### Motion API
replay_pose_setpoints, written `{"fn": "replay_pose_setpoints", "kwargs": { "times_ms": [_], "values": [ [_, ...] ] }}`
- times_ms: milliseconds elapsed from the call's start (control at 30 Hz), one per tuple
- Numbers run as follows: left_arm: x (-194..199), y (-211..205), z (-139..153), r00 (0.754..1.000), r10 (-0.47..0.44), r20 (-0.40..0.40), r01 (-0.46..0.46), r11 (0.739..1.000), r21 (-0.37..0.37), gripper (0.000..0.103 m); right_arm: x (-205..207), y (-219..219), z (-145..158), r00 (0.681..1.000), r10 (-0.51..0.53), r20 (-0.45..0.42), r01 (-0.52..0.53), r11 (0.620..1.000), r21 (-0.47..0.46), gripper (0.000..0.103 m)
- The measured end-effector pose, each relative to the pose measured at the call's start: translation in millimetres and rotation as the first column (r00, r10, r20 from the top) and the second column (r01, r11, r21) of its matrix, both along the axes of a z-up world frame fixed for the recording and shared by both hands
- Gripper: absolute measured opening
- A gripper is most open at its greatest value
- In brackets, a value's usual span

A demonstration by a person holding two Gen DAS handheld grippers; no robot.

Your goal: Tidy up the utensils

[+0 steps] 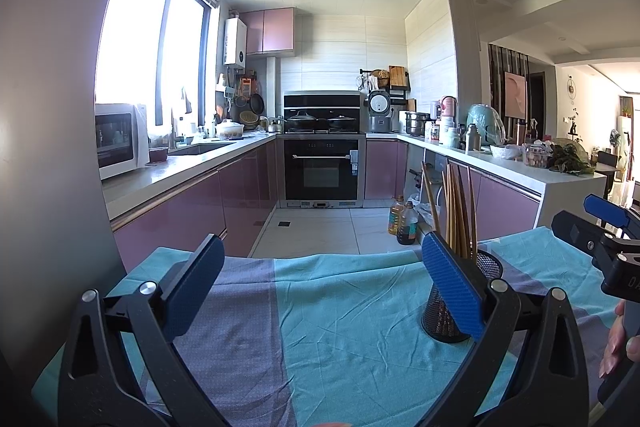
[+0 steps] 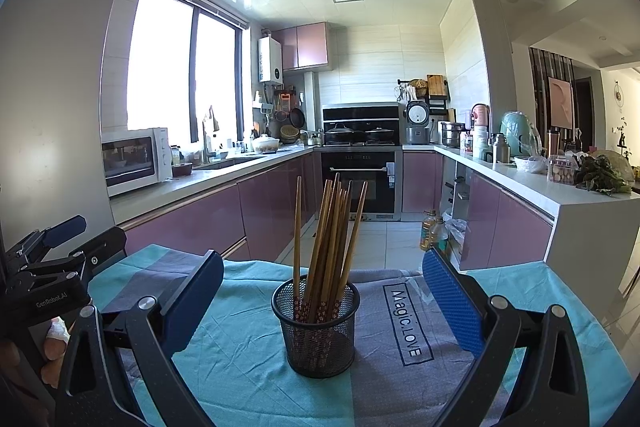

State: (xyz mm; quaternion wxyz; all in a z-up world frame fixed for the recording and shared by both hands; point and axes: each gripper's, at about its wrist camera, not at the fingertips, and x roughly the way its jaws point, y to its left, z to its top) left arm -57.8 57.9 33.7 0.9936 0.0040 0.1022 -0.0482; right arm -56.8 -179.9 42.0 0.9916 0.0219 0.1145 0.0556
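Chopsticks stand in the mesh cup; my left gripper and right gripper gape empty; my left finger hides part of the cup.

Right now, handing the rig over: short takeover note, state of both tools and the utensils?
Left tool: open, empty, over the cloth, holder off to its right.
Right tool: open, empty, lined up on the mesh holder, not touching it.
Chopsticks: all standing in the holder, leaning, on the cloth.
Done: no loose chopsticks visible on the cloth.
Left: nothing obvious in view; check outside the frames before stopping.
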Motion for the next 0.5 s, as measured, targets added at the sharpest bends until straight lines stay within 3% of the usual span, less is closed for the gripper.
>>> {"fn": "replay_pose_setpoints", "kwargs": {
  "times_ms": [500],
  "values": [
    [3.3, -1.3, 3.7, 1.000, 0.002, 0.000, -0.002, 1.000, 0.002, 0.097, 0.5, -0.5, 0.3, 1.000, -0.001, 0.002, 0.001, 1.000, 0.000, 0.096]
  ]
}}
